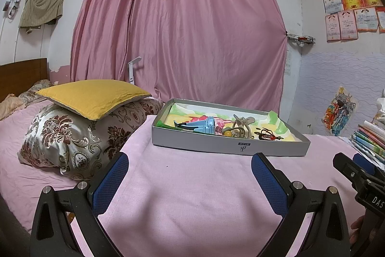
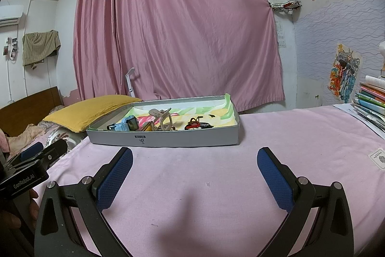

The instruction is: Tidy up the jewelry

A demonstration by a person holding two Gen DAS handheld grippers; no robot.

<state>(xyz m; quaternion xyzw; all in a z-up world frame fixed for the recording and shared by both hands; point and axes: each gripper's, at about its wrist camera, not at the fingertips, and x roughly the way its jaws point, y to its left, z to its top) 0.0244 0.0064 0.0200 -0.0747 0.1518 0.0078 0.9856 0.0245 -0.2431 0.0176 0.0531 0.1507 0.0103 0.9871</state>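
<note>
Both grippers, left gripper and right gripper, gape wide, empty, near grey box. Risk: tangled claw clip, watch snagging together when lifted.

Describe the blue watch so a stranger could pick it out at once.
On the pink bed sheet sits a shallow grey box in front of the pink curtain. The blue watch lies at its left end, beside a beige hair claw. It is the only light-blue item, with a square dark face.
</note>
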